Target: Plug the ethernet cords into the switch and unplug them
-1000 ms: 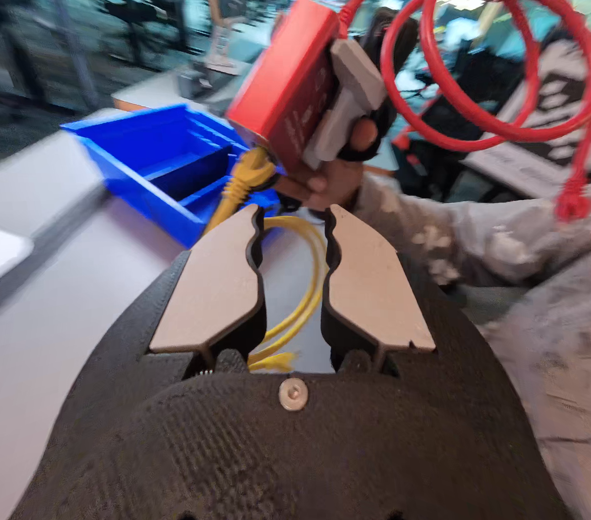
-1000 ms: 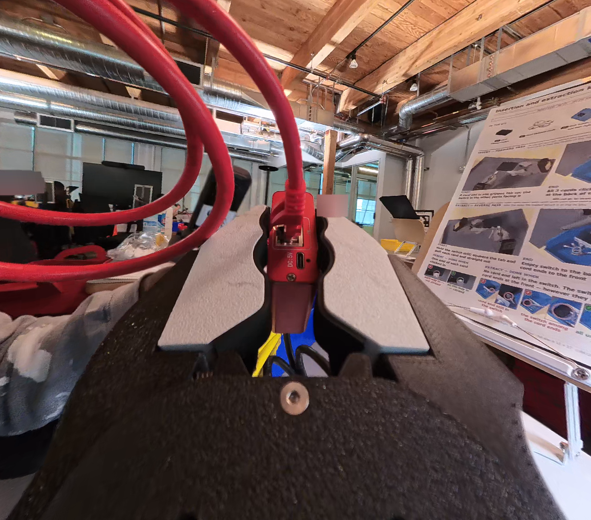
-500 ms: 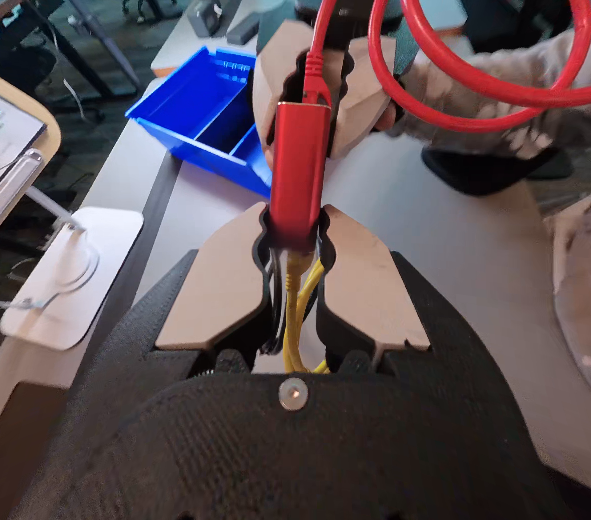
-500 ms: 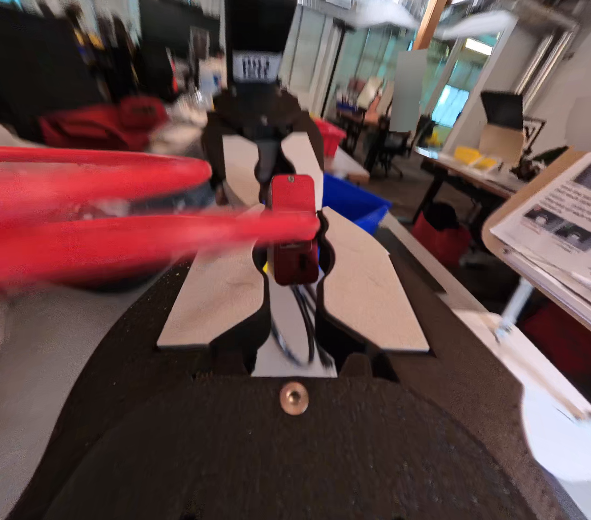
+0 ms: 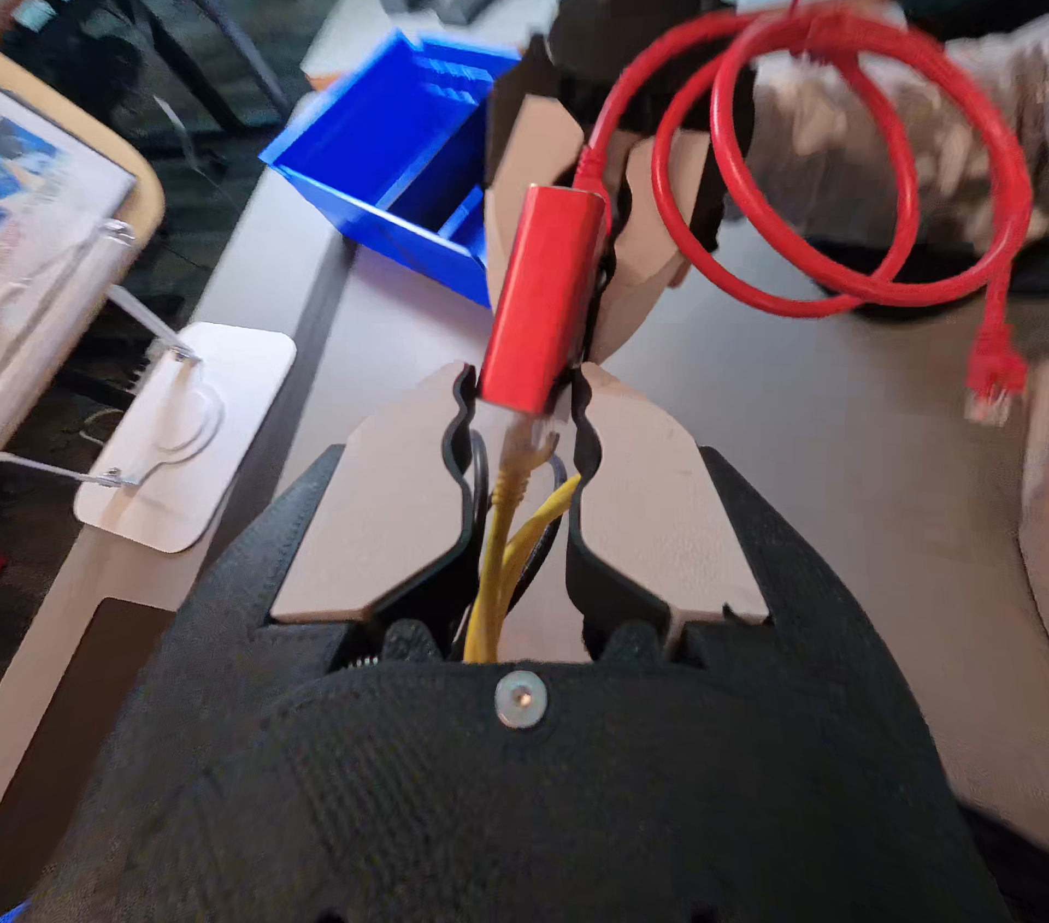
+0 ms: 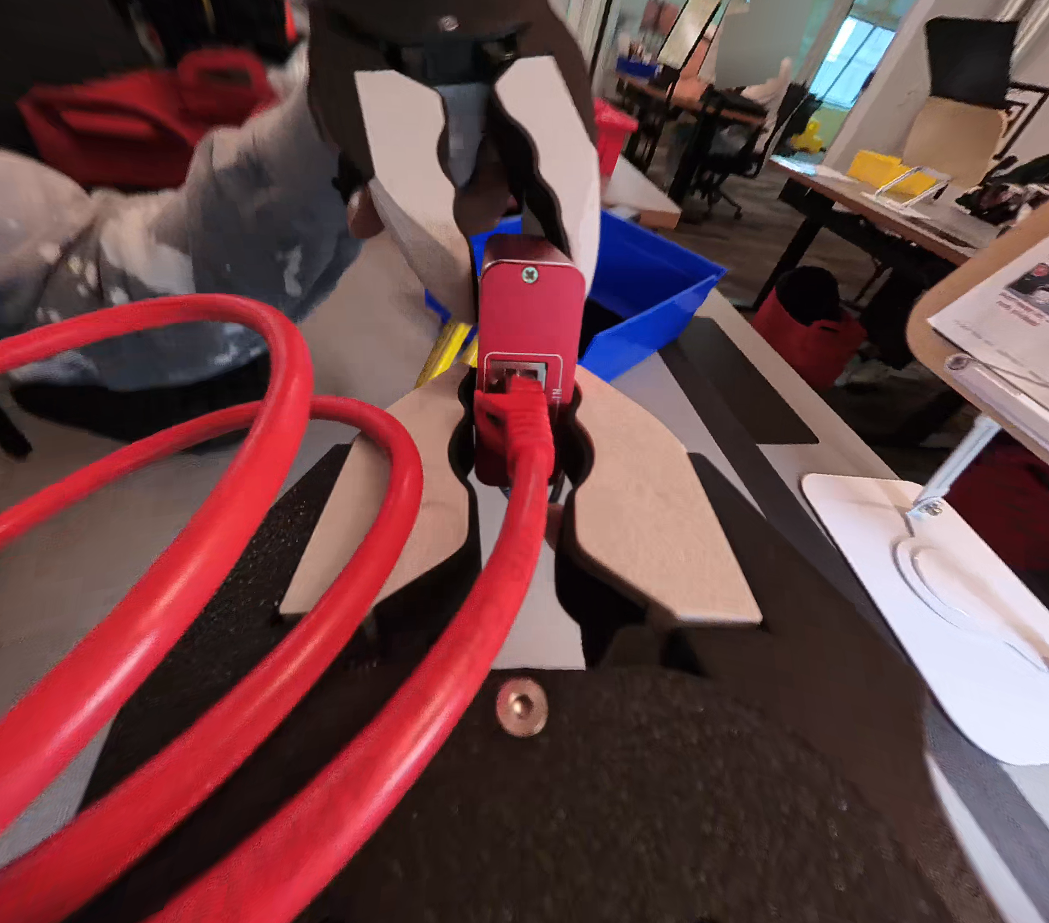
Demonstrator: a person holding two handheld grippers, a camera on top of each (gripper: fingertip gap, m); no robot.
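We hold the red switch (image 5: 539, 283) up off the table (image 5: 738, 442), betw. both tools, one at each end. L gripper (image 5: 522, 379): tips are closed in on the switch's near end, pinching it, w/ the switch tilted up and a bit to the right. R gripper (image 6: 522, 388): fingers are pressed on the opp. end, just around the port area. The red cord (image 6: 525, 510) is plugged into the port on the R side. From there it runs back over the R tool and coils in two big loops, and its free plug (image 5: 996, 368) hangs loose in the air. The yellow cord (image 5: 494, 555) is plugged into the end facing the L tool and drops down betw. the L fingers. A thin black wire shows there too, but we can't tell where it goes. The blue bin (image 5: 397, 243) sits on the table behind the switch. A white stand base (image 5: 187, 442) lies at the table edge w/ a board of papers over it. A pale sleeve (image 5: 851, 147) shows behind the R tool. Edges are motion-blurred.
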